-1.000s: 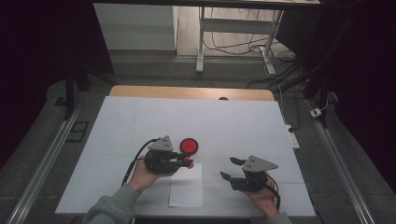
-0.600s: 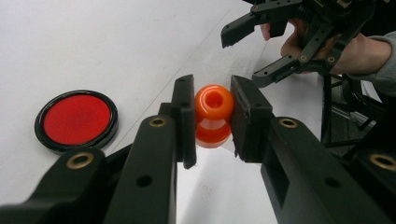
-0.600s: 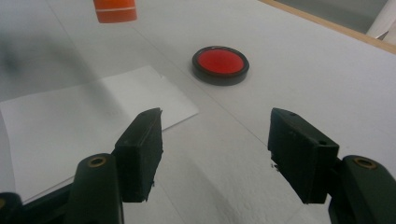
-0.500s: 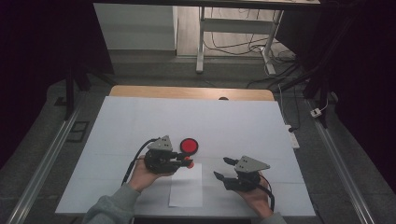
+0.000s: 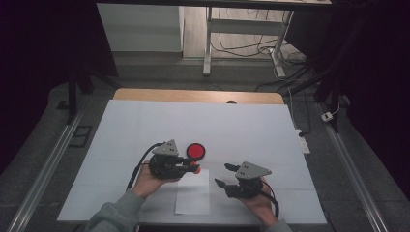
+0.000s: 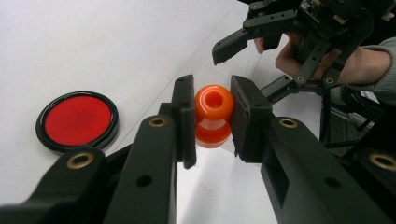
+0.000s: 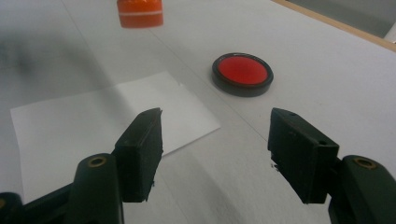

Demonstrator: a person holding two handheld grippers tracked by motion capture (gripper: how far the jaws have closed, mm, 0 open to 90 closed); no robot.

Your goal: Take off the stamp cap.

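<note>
You held the small orange piece (image 6: 213,114) with your left gripper (image 6: 212,116), whose two black pads were pressed on its sides, so the piece was clamped and lifted a little above the white table (image 5: 241,125), over the near edge of the red disc (image 5: 196,151) and the top of the sheet of paper (image 5: 193,193). The piece looked like smooth, glossy plastic with a hole in its top and a narrow waist, so I judged it light and stiff, not fragile, but rather slippery; the round body gave the flat pads only a small contact, and it could turn or slide out if you loosened the hold. The waist or the two wide bulges seemed the best places to take it, squarely across the middle. Your right gripper (image 5: 227,175) was released, its jaws wide apart with nothing between them, and it stood beside the paper, apart from the piece. The left gripper view showed the hole and the shape of the piece clearly, and also the open right gripper (image 6: 233,46) behind it; the high view gave only a small orange spot (image 5: 195,168) there, but it showed how both hands lay on the table. The right gripper view showed the piece (image 7: 140,13) from the side, with a pale line around it, and the black rim of the red disc (image 7: 243,72).
</note>
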